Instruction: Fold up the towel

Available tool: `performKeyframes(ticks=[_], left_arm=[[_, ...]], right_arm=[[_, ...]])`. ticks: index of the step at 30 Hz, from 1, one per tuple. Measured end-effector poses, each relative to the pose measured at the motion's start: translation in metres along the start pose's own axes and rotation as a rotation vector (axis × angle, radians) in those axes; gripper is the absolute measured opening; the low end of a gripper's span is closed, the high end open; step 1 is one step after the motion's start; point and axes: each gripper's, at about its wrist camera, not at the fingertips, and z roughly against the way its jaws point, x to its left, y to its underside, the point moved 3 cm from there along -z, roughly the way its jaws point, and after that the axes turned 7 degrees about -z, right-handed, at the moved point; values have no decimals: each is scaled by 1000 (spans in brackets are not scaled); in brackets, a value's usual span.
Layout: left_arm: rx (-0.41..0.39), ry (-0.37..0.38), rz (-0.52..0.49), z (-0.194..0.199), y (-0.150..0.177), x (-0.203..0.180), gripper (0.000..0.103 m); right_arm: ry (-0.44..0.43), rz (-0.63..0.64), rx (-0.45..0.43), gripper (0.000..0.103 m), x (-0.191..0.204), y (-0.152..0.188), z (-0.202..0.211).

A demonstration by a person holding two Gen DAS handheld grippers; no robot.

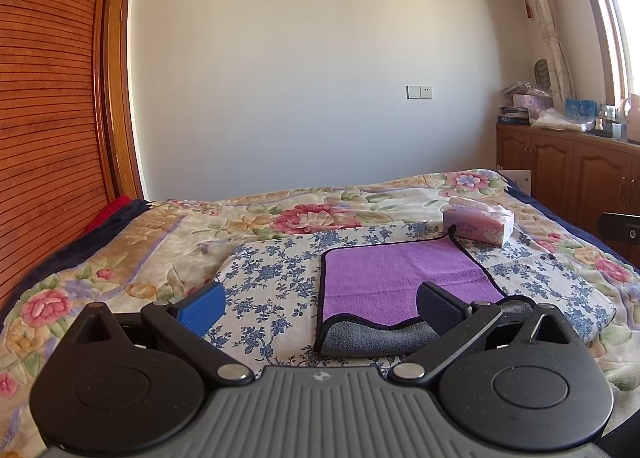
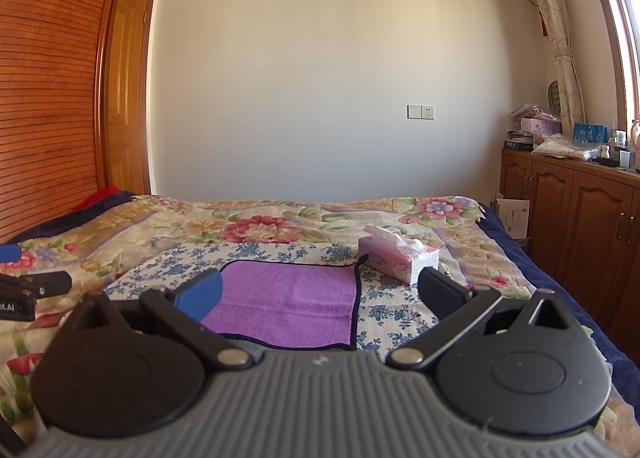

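Observation:
A purple towel [image 1: 400, 282] with black edging and a grey underside lies folded on a blue-flowered cloth [image 1: 272, 282] on the bed; its near edge curls up and shows the grey side. It also shows in the right wrist view [image 2: 288, 298]. My left gripper [image 1: 320, 306] is open and empty, just short of the towel's near left corner. My right gripper [image 2: 320, 294] is open and empty, held over the towel's near edge. The left gripper's body shows at the left edge of the right wrist view [image 2: 24, 294].
A pink tissue box [image 1: 478, 224] stands by the towel's far right corner, also in the right wrist view [image 2: 398, 258]. The floral bedspread [image 1: 120, 258] covers the bed. A wooden wardrobe [image 1: 44, 118] stands left, wooden cabinets [image 2: 580, 210] with clutter right.

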Motion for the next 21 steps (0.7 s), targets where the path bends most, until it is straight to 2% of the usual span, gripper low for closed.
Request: performKeyframes(ticks=[21], left_arm=[[6, -1, 1, 0, 0, 0, 103]], right_arm=[[-3, 2, 5, 103, 1, 1, -1]])
